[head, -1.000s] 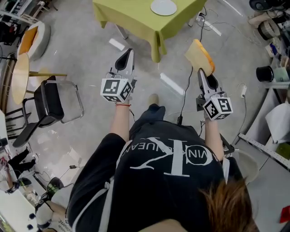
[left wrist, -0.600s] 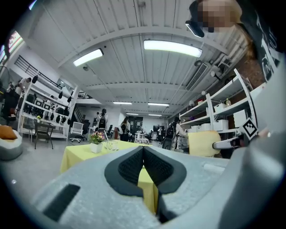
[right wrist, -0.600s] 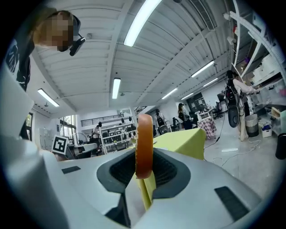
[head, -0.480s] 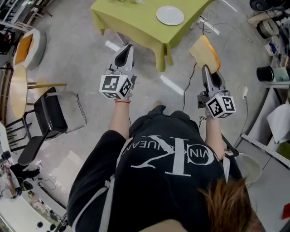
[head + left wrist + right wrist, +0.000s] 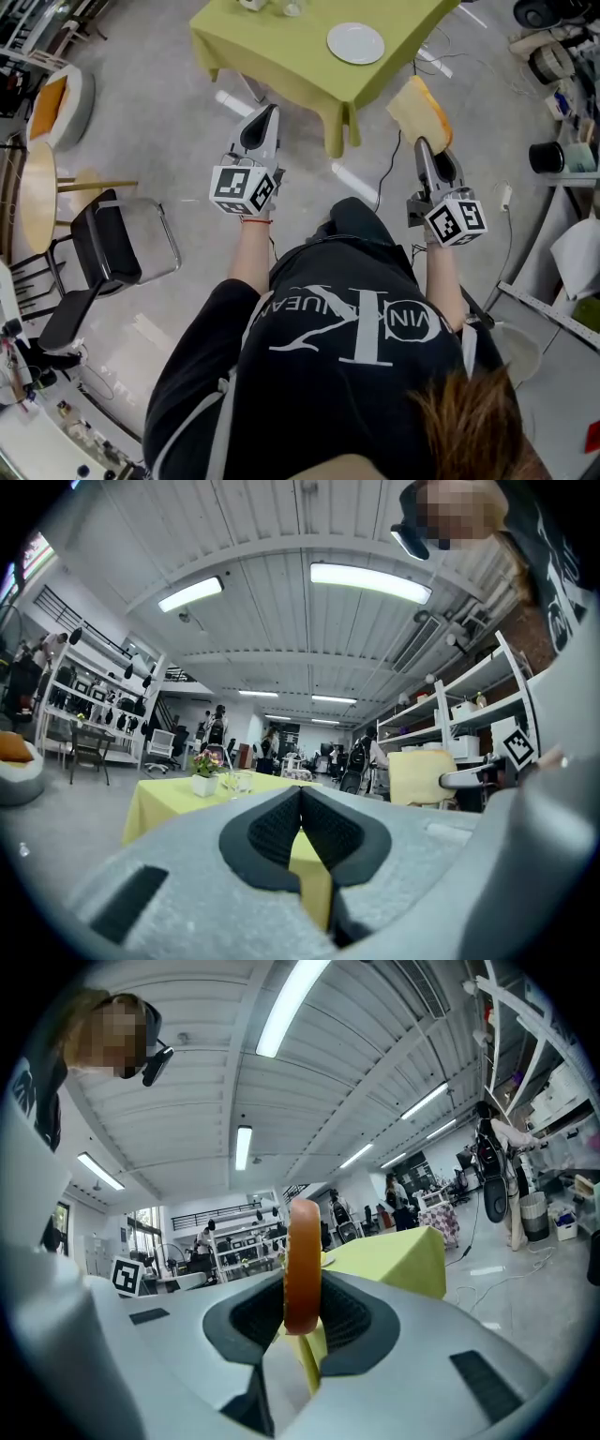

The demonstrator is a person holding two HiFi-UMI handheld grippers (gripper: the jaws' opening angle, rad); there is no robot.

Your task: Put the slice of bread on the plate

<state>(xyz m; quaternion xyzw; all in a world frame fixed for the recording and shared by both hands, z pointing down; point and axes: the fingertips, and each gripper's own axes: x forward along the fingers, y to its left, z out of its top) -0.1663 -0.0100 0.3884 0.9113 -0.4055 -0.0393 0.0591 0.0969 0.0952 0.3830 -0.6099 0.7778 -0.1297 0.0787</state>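
Observation:
My right gripper (image 5: 427, 147) is shut on a slice of bread (image 5: 420, 113), pale with an orange-brown crust, held upright and edge-on (image 5: 302, 1265) in the right gripper view. A white plate (image 5: 355, 43) lies on the yellow-green table (image 5: 281, 47) ahead, up and to the left of the bread. My left gripper (image 5: 263, 119) is held level short of the table's near corner; its jaws are shut with nothing between them (image 5: 300, 810). The bread (image 5: 420, 777) also shows at the right of the left gripper view.
A black chair (image 5: 103, 246) and a round wooden table (image 5: 39, 178) stand to the left. Shelving with buckets and gear (image 5: 562, 150) lines the right. Cables (image 5: 386, 187) run across the floor near the table. A small flower pot and glasses (image 5: 214, 782) sit on the table.
The person has walked toward the table: table and plate have come nearer in the head view. Both grippers moved forward with the body, the bread still gripped.

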